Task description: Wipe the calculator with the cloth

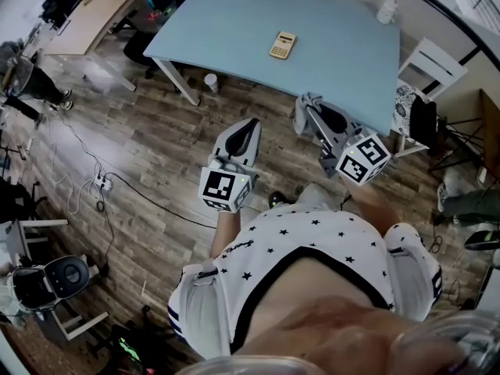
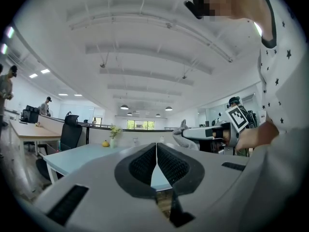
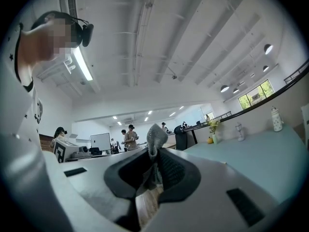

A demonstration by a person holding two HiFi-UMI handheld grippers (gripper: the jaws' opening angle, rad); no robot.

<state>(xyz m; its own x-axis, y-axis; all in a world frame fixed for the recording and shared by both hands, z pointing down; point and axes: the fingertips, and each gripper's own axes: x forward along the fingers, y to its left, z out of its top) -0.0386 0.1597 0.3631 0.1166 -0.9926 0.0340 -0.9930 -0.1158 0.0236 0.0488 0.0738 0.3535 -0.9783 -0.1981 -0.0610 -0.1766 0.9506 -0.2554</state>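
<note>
1 cloth (image 3: pixel 153 135), pinched by right hand-held gripper (image 3: pixel 155 154)

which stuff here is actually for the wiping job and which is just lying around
For the job:
calculator on the blue table
grey cloth, pinched in the right gripper

Lying about:
white bottle near the table's far corner
white cup on the floor
power strip on the floor
white chair
</note>
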